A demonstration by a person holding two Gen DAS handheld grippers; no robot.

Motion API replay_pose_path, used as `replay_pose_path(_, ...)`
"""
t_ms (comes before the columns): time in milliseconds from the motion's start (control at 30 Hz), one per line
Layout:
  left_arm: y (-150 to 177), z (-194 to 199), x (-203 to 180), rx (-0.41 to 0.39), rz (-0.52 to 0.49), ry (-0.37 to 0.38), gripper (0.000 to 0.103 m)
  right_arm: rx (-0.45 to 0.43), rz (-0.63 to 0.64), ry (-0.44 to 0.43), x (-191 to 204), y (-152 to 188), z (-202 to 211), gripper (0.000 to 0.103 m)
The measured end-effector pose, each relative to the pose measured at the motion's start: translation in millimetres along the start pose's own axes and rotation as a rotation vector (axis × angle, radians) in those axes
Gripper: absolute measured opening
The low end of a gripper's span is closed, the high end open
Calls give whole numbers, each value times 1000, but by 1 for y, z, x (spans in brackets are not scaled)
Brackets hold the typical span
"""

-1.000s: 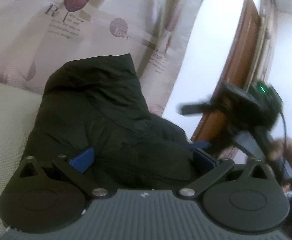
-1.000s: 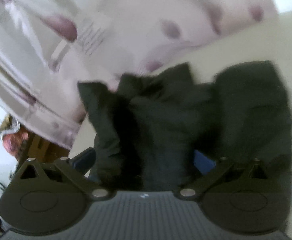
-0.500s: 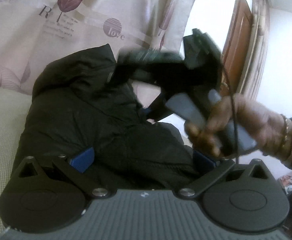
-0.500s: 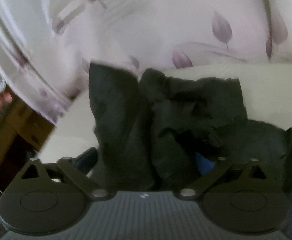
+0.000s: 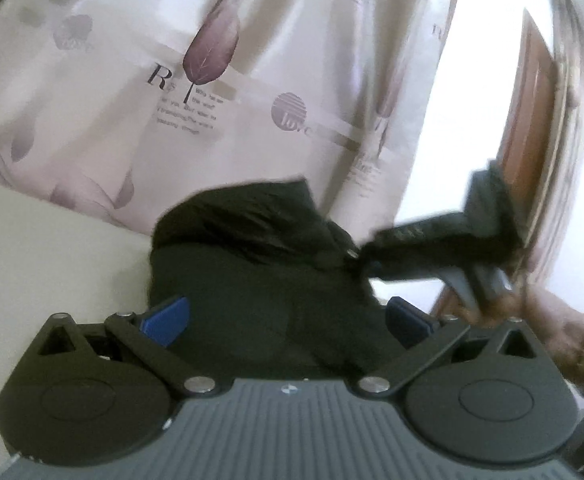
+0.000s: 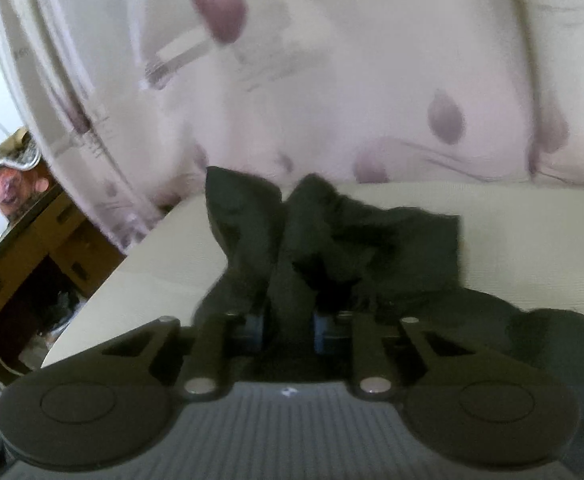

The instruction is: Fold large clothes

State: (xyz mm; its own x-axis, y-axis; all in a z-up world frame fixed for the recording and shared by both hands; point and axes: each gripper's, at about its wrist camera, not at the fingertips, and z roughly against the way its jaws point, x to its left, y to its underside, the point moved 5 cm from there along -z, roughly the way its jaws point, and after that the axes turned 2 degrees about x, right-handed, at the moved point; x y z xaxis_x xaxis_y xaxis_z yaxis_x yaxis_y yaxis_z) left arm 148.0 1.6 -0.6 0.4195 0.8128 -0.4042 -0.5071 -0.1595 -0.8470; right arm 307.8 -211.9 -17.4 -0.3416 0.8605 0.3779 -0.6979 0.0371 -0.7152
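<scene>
The black garment point(image 6: 331, 240) lies bunched on a pale bed point(image 6: 511, 240), its far end just short of the curtain point(image 5: 212, 80) behind. The right gripper point(image 6: 290, 326) has just been closing its jaws, and they now stand narrow with a ridge of the dark cloth pinched between the blue pads, probably to get a firm hold on an edge before lifting it over for a fold. In the left wrist view that same gripper reaches in from the right, nipping the garment's right side. The left gripper point(image 5: 288, 314) has its jaws spread wide; cloth lies between them but neither pad presses on it, so it seems to be waiting for its own hold. The curtain's print shows a large "R" beside a leaf and the word "love" in a round mark; the small lines under them are too fine to read
</scene>
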Motion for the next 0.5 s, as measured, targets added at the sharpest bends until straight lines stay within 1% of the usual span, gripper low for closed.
replay_pose_path(33,-1,-5,-1,4,-30,-30,103,11,-15,3,-7,5,1,21)
replay_pose_path(67,-2,-10,-1,4,-38,-45,103,21,-31,-3,-13,10,2,21)
replay_pose_path(100,-3,-15,0,18,-14,-21,103,22,-36,-8,-16,14,3,20)
replay_pose_path(133,-4,-21,0,49,26,24,103,18,-45,-18,-18,17,4,20)
replay_pose_path(200,-3,-36,-1,109,69,80,103,3,-100,-55,-25,19,5,20)
replay_pose_path(267,1,-49,0,149,68,69,103,3,-152,-97,-31,19,3,20)
replay_pose_path(300,2,-54,1,153,82,82,103,-2,-160,-102,-32,19,2,22)
replay_pose_path(333,2,-58,1,138,101,116,103,-5,-166,-105,-31,19,1,23)
replay_pose_path(367,2,-60,0,131,107,127,103,-1,-170,-111,-30,19,-1,28)
replay_pose_path(400,4,-64,-1,137,101,131,103,14,-180,-130,-30,18,-4,45)
replay_pose_path(433,7,-69,-3,149,95,133,103,18,-191,-138,-29,16,-7,57)
replay_pose_path(467,10,-73,-5,153,95,136,103,14,-190,-138,-26,14,-10,86)
replay_pose_path(500,13,-75,-7,148,94,145,103,16,-178,-142,-22,12,-15,103)
